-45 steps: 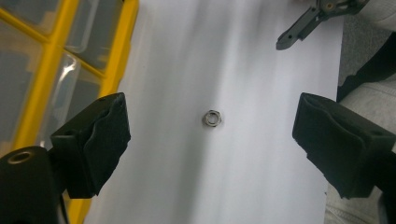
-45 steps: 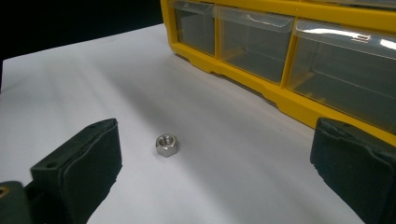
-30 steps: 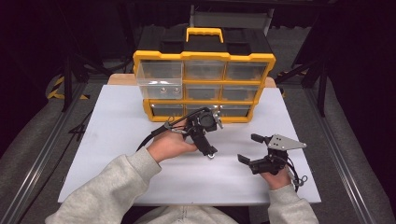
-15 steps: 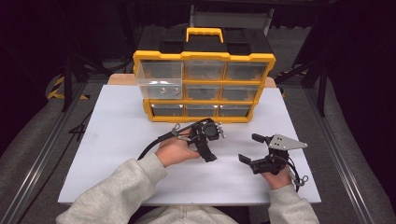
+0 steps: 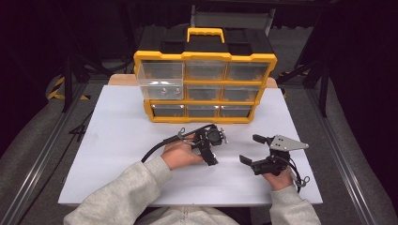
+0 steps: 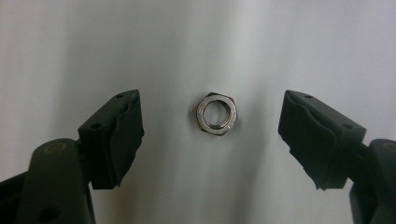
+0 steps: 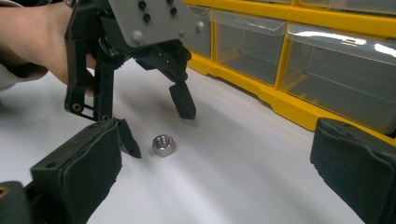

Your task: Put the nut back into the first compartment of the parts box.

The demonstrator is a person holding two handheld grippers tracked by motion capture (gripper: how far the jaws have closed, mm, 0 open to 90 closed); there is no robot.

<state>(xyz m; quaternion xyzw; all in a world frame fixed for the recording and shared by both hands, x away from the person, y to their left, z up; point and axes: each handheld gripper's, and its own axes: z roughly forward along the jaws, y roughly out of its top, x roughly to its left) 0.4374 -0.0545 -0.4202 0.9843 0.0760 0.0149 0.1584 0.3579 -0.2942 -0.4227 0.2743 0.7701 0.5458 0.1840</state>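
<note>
Left gripper [image 5: 210, 152] points down at the white table [image 5: 117, 154], jaws straddling a small steel hex nut [image 6: 216, 114]. The nut lies flat, bore upward, on the bare table a little in front of the yellow drawer cabinet [image 5: 205, 89]. In the left gripper view it sits midway between my two pads [image 6: 119, 135], clear space on both sides, nothing touching yet. The jaws have just been closing in on it and are apart, not pinching. I centre the nut this way so both pads should meet its flats together; off-centre, one pad would likely shove it sideways across the smooth surface.

From the right gripper view, the left gripper [image 7: 156, 128] has one fingertip just beside the nut [image 7: 163, 145], near the table, and the other fingertip is behind it and higher in that picture. Low tips make sense here: the nut is thin, so the grip has to land near the table.

Right gripper [image 5: 256, 152] rests low on the table, off to the side, jaws wide apart and empty. I keep it out of the way, pointed toward the nut.

The cabinet's top-left drawer [image 5: 160, 79] is pulled out, small metal pieces lying in it; my guess is that the nut is bound there.

Next, I judge: finish the close, check the hold, then lift.
</note>
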